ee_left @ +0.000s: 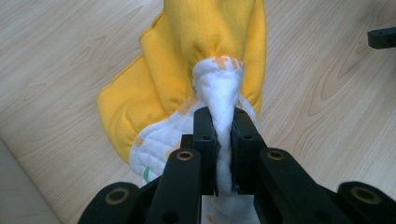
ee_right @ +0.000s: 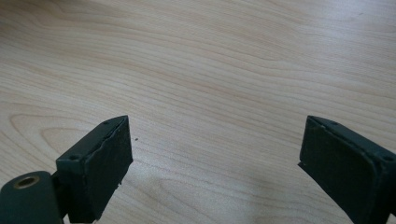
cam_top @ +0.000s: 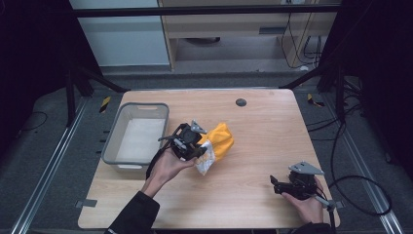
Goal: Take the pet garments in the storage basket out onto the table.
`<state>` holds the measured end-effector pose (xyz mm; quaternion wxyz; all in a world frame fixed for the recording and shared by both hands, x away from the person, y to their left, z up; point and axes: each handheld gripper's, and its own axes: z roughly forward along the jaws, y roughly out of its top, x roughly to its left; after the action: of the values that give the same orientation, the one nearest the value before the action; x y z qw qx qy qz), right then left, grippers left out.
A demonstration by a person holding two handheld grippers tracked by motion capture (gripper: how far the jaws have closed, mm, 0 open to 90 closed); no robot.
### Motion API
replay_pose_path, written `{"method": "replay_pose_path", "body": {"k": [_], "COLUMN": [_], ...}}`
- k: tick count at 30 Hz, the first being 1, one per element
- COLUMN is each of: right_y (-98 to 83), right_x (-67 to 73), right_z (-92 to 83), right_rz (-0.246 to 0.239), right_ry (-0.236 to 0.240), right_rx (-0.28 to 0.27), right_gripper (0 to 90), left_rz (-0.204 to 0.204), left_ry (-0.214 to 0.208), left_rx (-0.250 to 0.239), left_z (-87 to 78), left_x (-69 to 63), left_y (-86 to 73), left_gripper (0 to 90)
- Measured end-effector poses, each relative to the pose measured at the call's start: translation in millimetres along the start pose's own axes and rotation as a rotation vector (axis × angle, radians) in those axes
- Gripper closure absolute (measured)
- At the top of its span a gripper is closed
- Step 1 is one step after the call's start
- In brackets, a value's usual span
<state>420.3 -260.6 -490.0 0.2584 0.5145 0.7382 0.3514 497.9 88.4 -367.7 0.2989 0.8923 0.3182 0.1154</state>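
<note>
Pinching a white fold of the yellow cloth (ee_left: 205, 42) mid-worktop (cam_top: 263, 141) beside the grey bin (cam_top: 113, 139), the left claw (ee_left: 223, 135) grips tight, the right claw (ee_right: 215, 158) gaping, no lettering legible.

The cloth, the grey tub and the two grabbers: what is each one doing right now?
Cloth: yellow and white, bunched up, pinched by the left gripper, partly lying on the table.
Grey tub: upright at the table's left side, nothing seen inside.
Left gripper: shut on the cloth's white fold.
Right gripper: jaws wide open, holding nothing, over bare table.
</note>
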Motion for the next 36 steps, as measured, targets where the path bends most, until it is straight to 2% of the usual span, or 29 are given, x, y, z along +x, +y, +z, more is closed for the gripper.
{"method": "replay_pose_path", "body": {"k": [11, 25, 29, 36], "right_y": [0.0, -0.1, -0.2, -0.3], "right_x": [-0.1, -0.2, -0.2, -0.5], "right_z": [0.0, -0.3, 0.0, 0.0], "right_rz": [-0.001, 0.007, 0.004, 0.002], "right_ry": [0.001, 0.005, 0.002, 0.002], "right_rx": [0.0, 0.003, 0.003, 0.0], "right_gripper": [9.2, 9.1, 9.0, 9.0], "left_rz": [0.011, 0.03, 0.049, 0.052], "left_ry": [-0.021, -0.041, -0.053, -0.067], "left_rx": [0.026, 0.039, 0.059, 0.078], "left_z": [23.3, 41.7, 49.0, 57.4], "left_x": [-9.8, -19.9, -23.0, -26.3], "left_y": [-3.3, -5.6, -7.2, -9.6], "left_gripper": [83.0, 82.8, 82.2, 80.1]}}
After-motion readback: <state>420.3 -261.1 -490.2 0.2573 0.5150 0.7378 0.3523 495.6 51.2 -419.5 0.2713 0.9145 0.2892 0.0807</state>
